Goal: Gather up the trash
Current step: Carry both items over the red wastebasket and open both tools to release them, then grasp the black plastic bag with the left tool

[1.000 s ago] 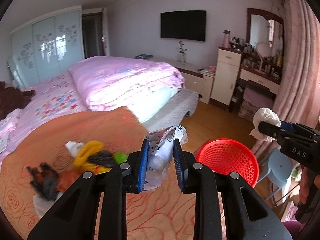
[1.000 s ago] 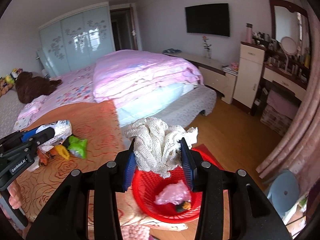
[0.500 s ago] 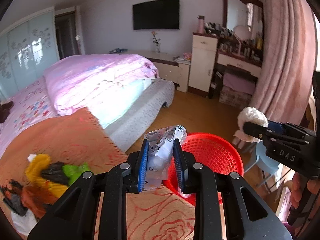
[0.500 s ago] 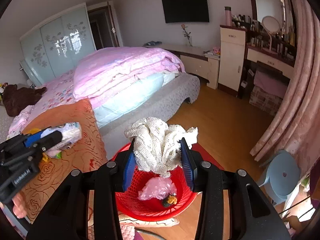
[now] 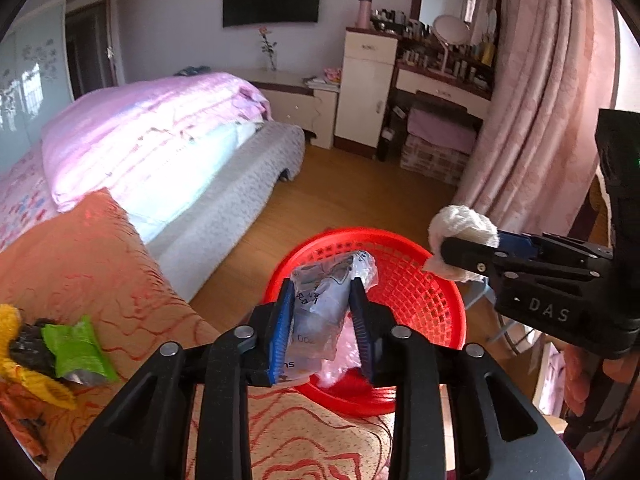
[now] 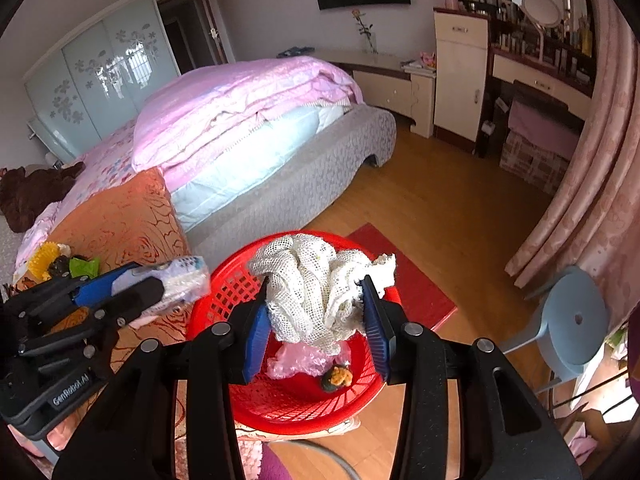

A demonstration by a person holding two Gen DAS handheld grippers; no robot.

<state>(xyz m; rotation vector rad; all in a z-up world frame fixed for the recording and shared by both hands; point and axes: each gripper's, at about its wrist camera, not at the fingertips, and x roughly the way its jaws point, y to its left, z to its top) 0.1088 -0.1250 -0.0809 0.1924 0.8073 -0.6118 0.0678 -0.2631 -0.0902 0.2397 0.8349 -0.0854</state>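
Left of the red basket [image 6: 240,288], a green wrapper [image 5: 76,350] and yellow scrap [image 5: 38,384] are seen on the orange bedspread [image 5: 92,264]. Left gripper [image 5: 322,304] is clamped on a crumpled plastic packet [image 5: 324,300] – held above the basket's near rim. Right gripper [image 6: 318,306] is closed on a white mesh cloth [image 6: 316,288] – held over the basket. Pink plastic [image 6: 298,360] and a brown lump [image 6: 338,378] are seen inside the basket.

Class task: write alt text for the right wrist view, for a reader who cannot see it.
The right gripper clamps a wad of white mesh cloth above a red basket holding pink plastic. The left gripper holds a clear wrapper nearby.
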